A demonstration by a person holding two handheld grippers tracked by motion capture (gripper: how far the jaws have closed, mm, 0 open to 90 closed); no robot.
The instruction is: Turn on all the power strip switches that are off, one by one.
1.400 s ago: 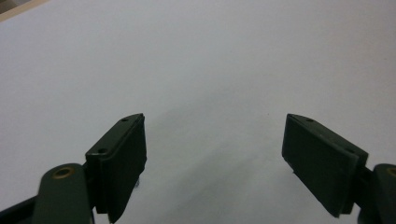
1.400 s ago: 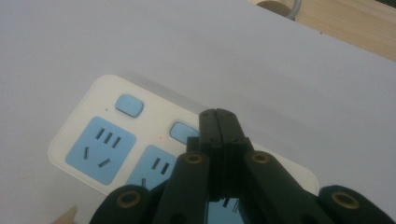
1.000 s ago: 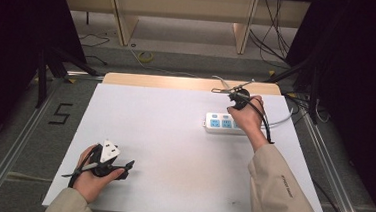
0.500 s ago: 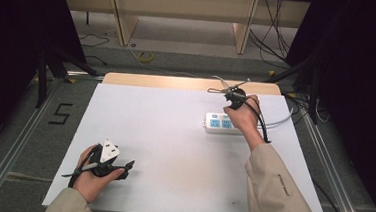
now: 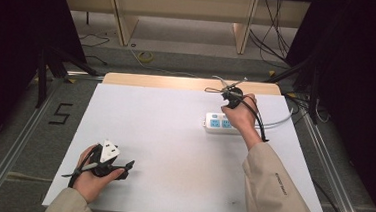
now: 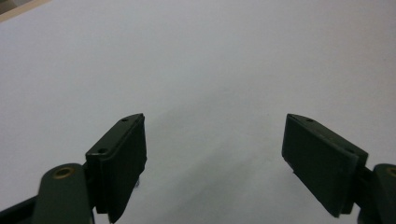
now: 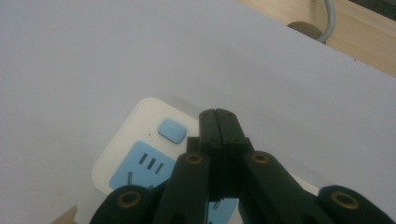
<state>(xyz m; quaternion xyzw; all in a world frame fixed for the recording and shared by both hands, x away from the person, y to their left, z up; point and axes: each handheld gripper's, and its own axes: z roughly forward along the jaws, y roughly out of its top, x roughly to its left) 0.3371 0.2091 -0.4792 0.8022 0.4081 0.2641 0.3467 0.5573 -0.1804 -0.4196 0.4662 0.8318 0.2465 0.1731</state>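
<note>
Right claw (image 7: 219, 116) closed, empty, above white plastic power strip (image 7: 140, 154) near blue button (image 7: 171, 129) | left claw (image 6: 215, 163) open, idle | press straight down, gently.

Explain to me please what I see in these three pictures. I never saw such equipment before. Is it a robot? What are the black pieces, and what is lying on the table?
It is not a robot. A person holds a hand-held two-jaw gripper in each hand and works at a white table.

The high view comes from a fixed camera above the table. The left gripper is near the front edge; the right gripper is over a white power strip with blue sockets.

The other two pictures come from small cameras riding on the grippers. The black pieces are their jaws. In the left gripper view the jaws stand wide apart over bare table, holding nothing. In the right gripper view the jaws are pressed together, with nothing visible between them, just above the strip's blue button.
</note>
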